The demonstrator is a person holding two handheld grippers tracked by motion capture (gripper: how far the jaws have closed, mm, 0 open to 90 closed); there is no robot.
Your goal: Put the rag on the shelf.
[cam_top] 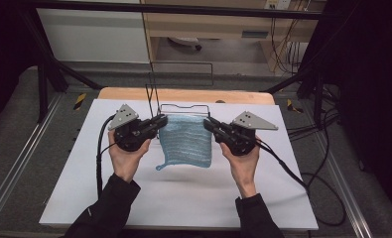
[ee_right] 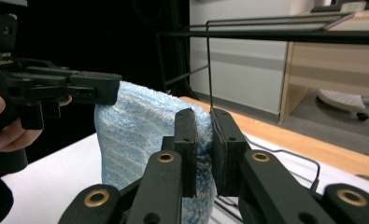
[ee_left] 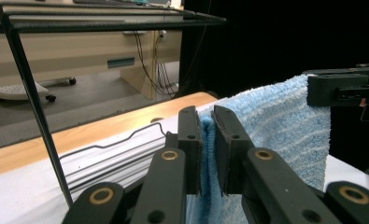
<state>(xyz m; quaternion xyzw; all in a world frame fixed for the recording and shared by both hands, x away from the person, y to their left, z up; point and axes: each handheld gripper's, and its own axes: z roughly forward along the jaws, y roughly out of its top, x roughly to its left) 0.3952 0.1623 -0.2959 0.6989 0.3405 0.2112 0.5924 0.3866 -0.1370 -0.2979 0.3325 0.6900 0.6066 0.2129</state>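
A light blue knitted cloth (cam_top: 186,141) hangs lifted over the white table sheet (cam_top: 183,198), stretched between both grippers. My left gripper (cam_top: 160,121) pinches its top left corner, and my right gripper (cam_top: 209,122) pinches its top right corner. Seen from the left gripper view, the cloth (ee_left: 285,126) runs out from between the left gripper (ee_left: 207,135) to the other gripper (ee_left: 341,91) at the right edge. In the right gripper view, the cloth (ee_right: 135,140) spreads left from the right gripper (ee_right: 203,135). A small loop dangles at the cloth's lower left corner (cam_top: 159,167).
A black wire rack (cam_top: 183,106) stands right behind the cloth, with tall thin uprights (cam_top: 151,89). The wooden table edge (cam_top: 183,94) lies beyond it. Cables (cam_top: 293,173) trail off both grippers. Dark frame posts and floor surround the table.
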